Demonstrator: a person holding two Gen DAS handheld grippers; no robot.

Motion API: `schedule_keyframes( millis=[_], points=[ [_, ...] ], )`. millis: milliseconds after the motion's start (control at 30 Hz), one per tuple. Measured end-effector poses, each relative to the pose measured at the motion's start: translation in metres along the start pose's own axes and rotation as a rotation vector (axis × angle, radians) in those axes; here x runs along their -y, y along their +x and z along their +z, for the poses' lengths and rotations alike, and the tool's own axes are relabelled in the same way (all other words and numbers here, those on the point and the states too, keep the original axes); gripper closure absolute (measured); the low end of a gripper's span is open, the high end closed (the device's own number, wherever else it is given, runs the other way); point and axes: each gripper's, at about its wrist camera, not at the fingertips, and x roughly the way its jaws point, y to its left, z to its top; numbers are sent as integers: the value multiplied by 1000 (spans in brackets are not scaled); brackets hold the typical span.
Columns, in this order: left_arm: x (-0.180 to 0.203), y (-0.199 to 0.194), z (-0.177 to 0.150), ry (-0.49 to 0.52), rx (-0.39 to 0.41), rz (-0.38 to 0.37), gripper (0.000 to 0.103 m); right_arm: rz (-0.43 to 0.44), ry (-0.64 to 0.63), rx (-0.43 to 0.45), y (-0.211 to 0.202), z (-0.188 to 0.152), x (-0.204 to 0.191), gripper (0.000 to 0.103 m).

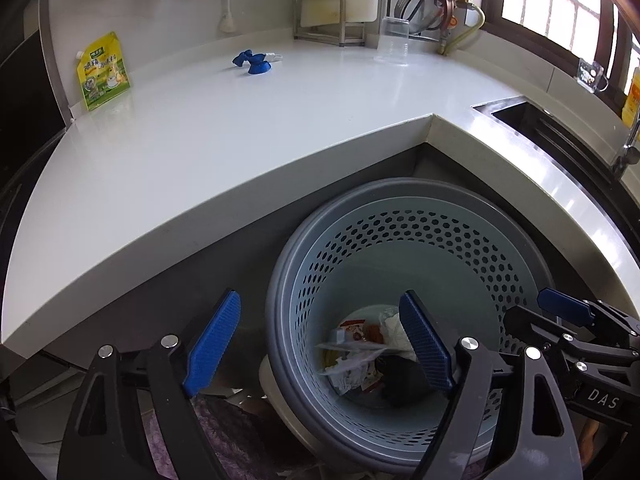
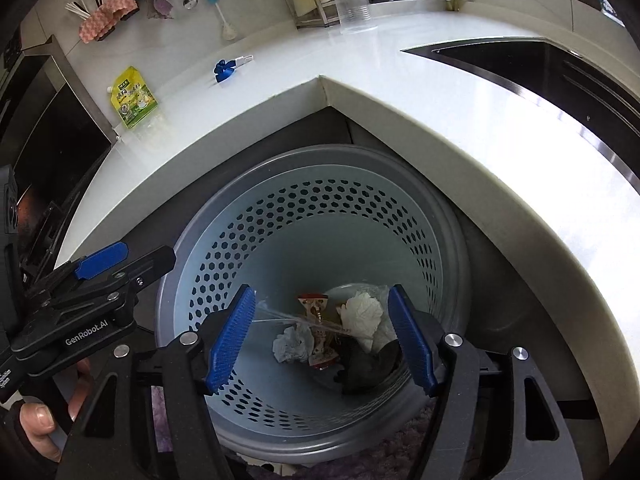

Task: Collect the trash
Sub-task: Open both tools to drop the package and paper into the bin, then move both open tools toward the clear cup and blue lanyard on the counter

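Only in the right wrist view: a bare thumb (image 2: pixel 38 420) gripping the left gripper's handle at lower left, a pink cloth (image 2: pixel 106 18) on the wall rail, and the sink (image 2: pixel 540 68) as a wide dark basin. Only in the left wrist view: a window (image 1: pixel 560 12) at upper right.

Hovering side by side over the perforated bin (image 1: pixel 400 220) below the table (image 1: pixel 200 140) corner. Left gripper (image 1: pixel 320 344) spread wide, fingers (image 1: pixel 214 340) released, nothing between them. Right gripper (image 2: pixel 322 336) likewise parted and empty.

Lying on the bin floor: crumpled white tissue (image 2: pixel 362 312), a red-and-white wrapper (image 2: pixel 318 328), clear film, something dark. Resting on the table near the wall: a yellow-green pouch (image 1: pixel 103 70) and a blue spray nozzle (image 1: pixel 252 62).
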Motion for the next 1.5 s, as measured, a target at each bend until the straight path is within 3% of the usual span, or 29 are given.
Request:
schedule_keyframes(
  millis=[333,533,867,1500],
  points=[
    [-6,-4,1,-11,9,7,21,24,10,5,-1,-1,3,36],
    [-10,-16,3,-13,45,22,14,56,-10,53,-10,-1,1,34],
    [-24,-30,14,-39,77,20,9,85,-30,116,-16,11,-9,31],
    [-46,-46,63,-54,187,-28,7,81,-80,244,-24,73,-30,27]
  ],
)
